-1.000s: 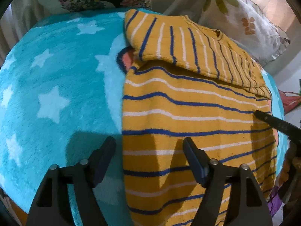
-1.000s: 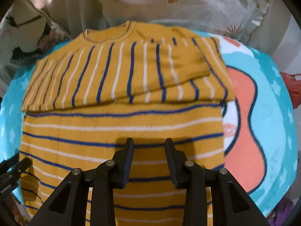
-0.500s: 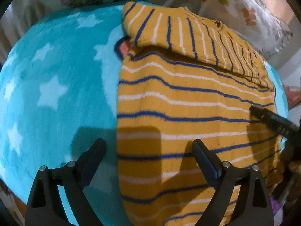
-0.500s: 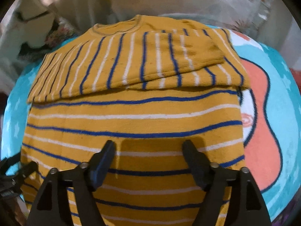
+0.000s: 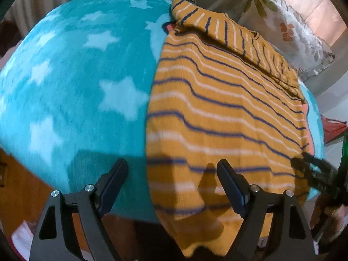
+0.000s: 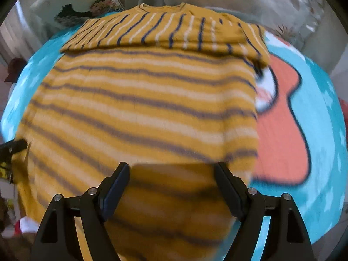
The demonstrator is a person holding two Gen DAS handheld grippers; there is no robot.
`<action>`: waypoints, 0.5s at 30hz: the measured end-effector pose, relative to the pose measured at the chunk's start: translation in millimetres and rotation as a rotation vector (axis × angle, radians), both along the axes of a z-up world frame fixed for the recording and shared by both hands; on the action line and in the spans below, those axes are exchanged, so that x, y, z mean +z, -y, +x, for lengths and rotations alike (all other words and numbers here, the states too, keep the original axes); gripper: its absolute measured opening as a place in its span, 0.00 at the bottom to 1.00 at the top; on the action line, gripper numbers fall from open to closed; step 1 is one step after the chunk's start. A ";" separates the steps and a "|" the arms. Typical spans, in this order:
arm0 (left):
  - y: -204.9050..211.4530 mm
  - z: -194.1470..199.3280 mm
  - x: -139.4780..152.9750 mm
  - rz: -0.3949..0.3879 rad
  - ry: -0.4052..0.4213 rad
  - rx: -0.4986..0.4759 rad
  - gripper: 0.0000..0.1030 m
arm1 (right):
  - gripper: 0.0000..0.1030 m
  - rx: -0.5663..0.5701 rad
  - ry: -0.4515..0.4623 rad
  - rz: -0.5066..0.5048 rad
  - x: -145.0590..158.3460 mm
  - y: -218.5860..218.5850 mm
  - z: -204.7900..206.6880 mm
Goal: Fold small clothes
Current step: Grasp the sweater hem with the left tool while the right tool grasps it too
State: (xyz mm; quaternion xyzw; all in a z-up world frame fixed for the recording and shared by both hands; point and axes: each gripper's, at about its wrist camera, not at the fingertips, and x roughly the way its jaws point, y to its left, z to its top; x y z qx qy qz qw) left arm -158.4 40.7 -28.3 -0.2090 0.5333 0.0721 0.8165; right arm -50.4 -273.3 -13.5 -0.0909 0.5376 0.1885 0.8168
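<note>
A small mustard-yellow sweater [image 5: 217, 113] with blue and white stripes lies flat on a turquoise star blanket [image 5: 76, 82], both sleeves folded across its chest. Its hem hangs over the near edge. My left gripper [image 5: 173, 184] is open wide, low over the sweater's left hem corner and holding nothing. My right gripper [image 6: 171, 184] is open wide over the hem near its right side and is empty. The sweater fills the right wrist view [image 6: 141, 108]. The right gripper's tip also shows in the left wrist view [image 5: 313, 171].
Floral pillows [image 5: 289, 28] lie behind the sweater's collar. The blanket carries an orange and white cartoon shape [image 6: 280, 119] right of the sweater. A wooden bed edge [image 5: 19, 184] shows below the blanket at the left. A red item [image 5: 332, 128] lies at the far right.
Both grippers have opened wider and pulled back toward the near edge, so the hem and bed edge now show. The sweater has not moved.
</note>
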 end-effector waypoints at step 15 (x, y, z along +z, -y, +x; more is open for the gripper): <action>25.1 -35.5 -10.6 -0.236 0.043 0.022 0.78 | 0.70 0.016 -0.201 0.292 -3.2 72.7 -76.8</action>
